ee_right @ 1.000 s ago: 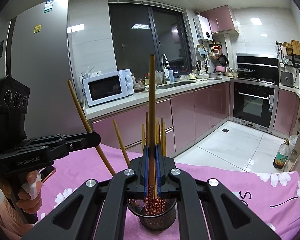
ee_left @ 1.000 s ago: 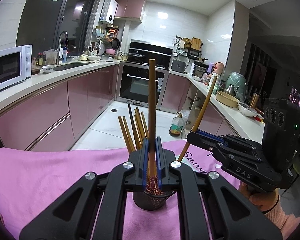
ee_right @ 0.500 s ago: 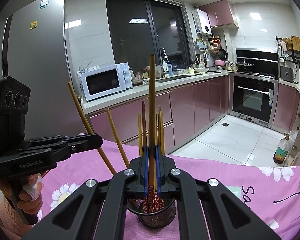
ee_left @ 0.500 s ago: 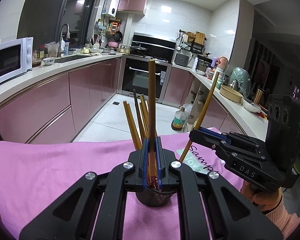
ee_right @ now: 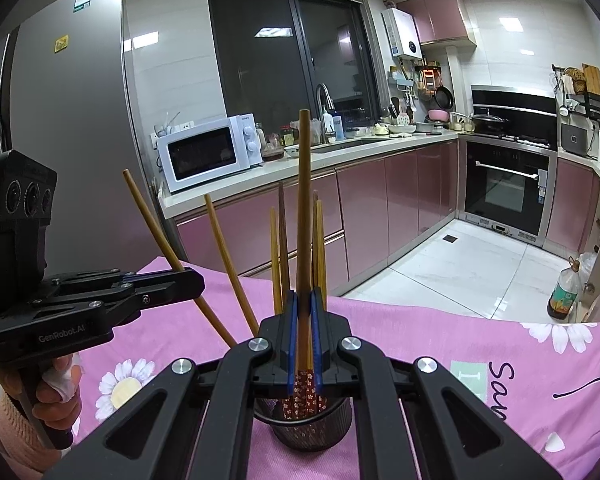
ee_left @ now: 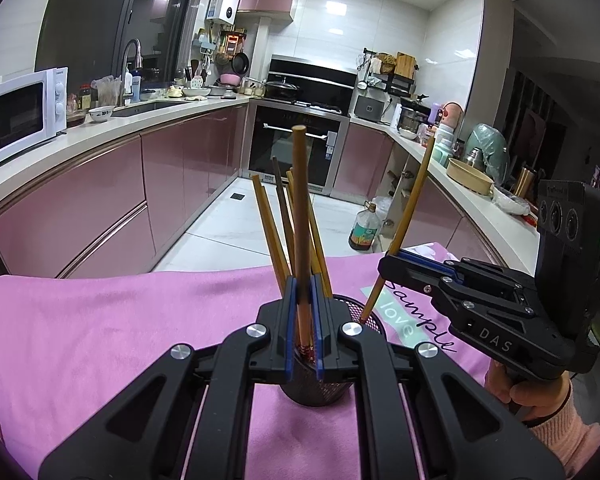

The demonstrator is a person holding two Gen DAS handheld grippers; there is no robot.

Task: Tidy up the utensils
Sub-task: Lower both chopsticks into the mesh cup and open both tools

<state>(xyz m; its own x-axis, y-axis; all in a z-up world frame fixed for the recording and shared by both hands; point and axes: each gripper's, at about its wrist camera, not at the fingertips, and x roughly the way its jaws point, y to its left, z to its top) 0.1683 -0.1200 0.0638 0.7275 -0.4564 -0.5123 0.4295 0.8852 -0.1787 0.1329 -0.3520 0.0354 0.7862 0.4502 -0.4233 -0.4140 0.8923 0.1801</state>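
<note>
A dark mesh utensil cup [ee_left: 320,388] stands on the pink tablecloth [ee_left: 100,340] and holds several wooden chopsticks [ee_left: 270,228]. My left gripper [ee_left: 303,304] is shut on one upright chopstick [ee_left: 300,208] whose patterned end is inside the cup. My right gripper [ee_right: 303,320] is shut on another upright chopstick [ee_right: 304,200], its red patterned end just inside the cup [ee_right: 308,424]. The right gripper shows in the left wrist view [ee_left: 396,264], with its chopstick [ee_left: 410,216] slanting down to the cup's rim.
The cloth-covered table ends just past the cup; beyond it are the tiled floor, pink cabinets [ee_left: 80,216] and an oven [ee_left: 296,152]. A microwave [ee_right: 208,152] sits on the counter. An oil bottle [ee_left: 364,228] stands on the floor.
Both grippers have lowered their chopsticks further toward and into the cup. The cup's rim now sits closer under the fingers in both views.
</note>
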